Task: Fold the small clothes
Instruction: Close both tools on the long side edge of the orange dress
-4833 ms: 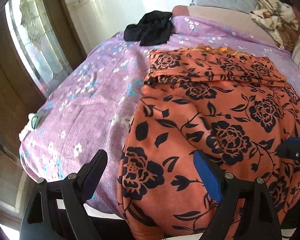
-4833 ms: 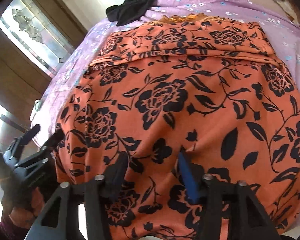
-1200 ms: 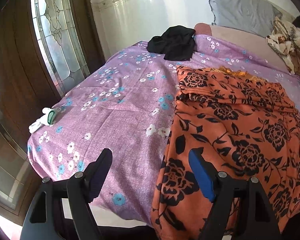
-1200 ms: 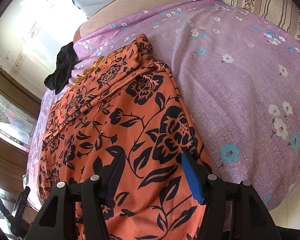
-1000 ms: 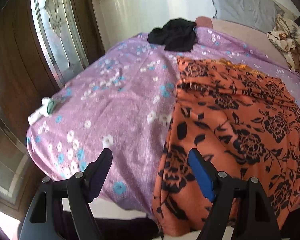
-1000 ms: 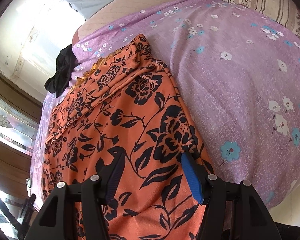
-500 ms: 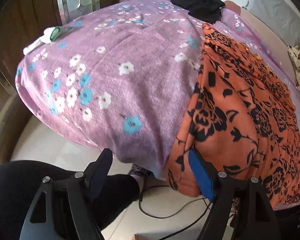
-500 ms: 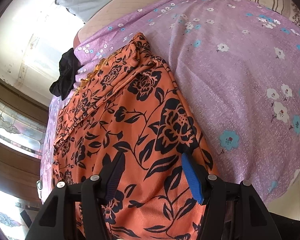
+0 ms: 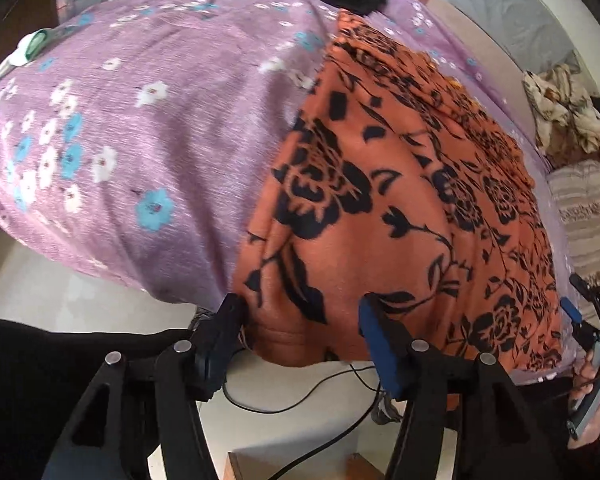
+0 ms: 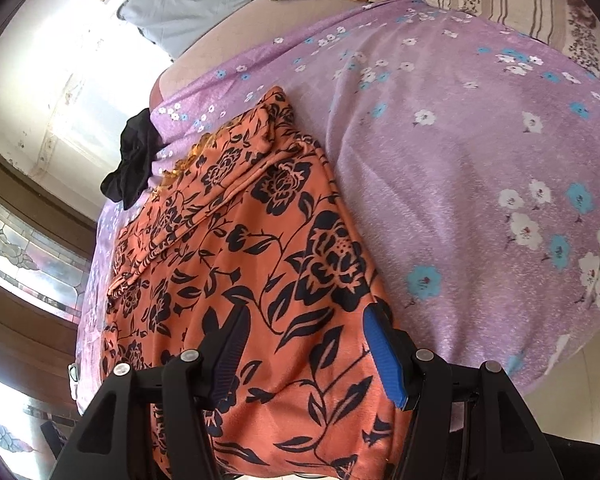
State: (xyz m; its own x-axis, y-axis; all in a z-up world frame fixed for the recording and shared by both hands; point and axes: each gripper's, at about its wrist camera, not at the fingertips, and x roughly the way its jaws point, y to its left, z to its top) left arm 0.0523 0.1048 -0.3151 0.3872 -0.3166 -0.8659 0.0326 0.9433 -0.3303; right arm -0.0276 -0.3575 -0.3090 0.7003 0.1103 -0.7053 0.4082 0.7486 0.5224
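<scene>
Left gripper (image 9: 302,322) pitched steeply down, its 2 fingers straddling the hanging hem of the orange floral cloth (image 9: 380,208) at the mattress edge; jaws have just been closing, cloth between them, a gap visible at the blue pad, the black finger (image 9: 224,328) at the cloth's left border. Right gripper (image 10: 304,340) angled down over the same cloth near its right border, jaws parted about halfway, cloth lying between the fingers, pads not pressing. In the left wrist view, a hand (image 9: 596,392) grips the right gripper's handle at far right.
</scene>
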